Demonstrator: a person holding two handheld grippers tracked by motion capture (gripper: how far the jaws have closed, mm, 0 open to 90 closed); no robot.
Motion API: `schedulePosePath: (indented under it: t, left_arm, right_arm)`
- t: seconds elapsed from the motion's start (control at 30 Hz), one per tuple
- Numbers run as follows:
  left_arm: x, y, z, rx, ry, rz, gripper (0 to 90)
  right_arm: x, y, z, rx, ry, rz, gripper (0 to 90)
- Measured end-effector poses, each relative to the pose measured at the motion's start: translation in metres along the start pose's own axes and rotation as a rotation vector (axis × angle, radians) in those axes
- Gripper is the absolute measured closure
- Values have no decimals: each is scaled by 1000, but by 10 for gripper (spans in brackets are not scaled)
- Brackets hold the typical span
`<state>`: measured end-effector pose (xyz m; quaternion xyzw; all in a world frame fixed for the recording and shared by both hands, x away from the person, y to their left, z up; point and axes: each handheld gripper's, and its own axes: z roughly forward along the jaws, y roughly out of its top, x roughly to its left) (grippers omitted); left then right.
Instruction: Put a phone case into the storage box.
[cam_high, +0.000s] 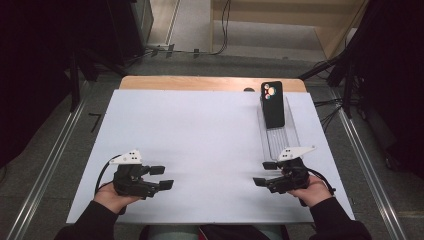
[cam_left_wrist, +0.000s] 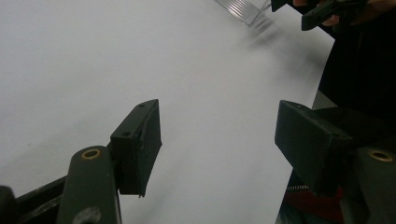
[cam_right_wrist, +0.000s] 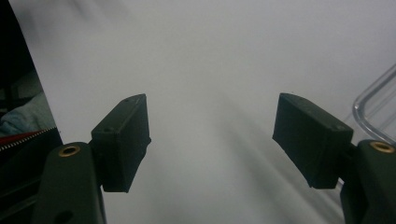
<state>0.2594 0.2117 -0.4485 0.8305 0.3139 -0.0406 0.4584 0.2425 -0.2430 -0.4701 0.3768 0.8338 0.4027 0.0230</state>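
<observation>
A black phone (cam_high: 273, 104) leans upright at the far end of a clear plastic tray (cam_high: 279, 137) on the right side of the white table (cam_high: 200, 135). My left gripper (cam_high: 162, 177) rests low over the table's near left, open, with bare table between its jaws (cam_left_wrist: 217, 135). My right gripper (cam_high: 265, 173) is open too, at the near right, just in front of the tray's near end and pointing left. Between its jaws (cam_right_wrist: 210, 133) lies plain white surface; the tray's rim (cam_right_wrist: 373, 112) curves in at the right edge.
The white board covers a wooden table (cam_high: 210, 83) whose far edge shows beyond it. Metal rails (cam_high: 367, 165) run along both sides on the floor. Cables (cam_high: 222, 30) lie on the floor behind. The far right gripper (cam_left_wrist: 322, 11) appears in the left gripper view.
</observation>
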Motion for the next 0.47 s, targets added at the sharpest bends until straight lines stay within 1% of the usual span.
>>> schedulePosePath:
  t: [0.07,0.3,0.47]
  left_arm:
    - [1,0,1,-1,-2,-2,319]
    - [2,-1,2,5,-4,0,319]
    - [2,-1,2,7,-7,0,319]
  right_arm:
    - [-1,-2,-1,2,6,7,251]
    - [-3,-3,0,9,-4,10,251]
    - [-2,-3,0,10,1,4,246]
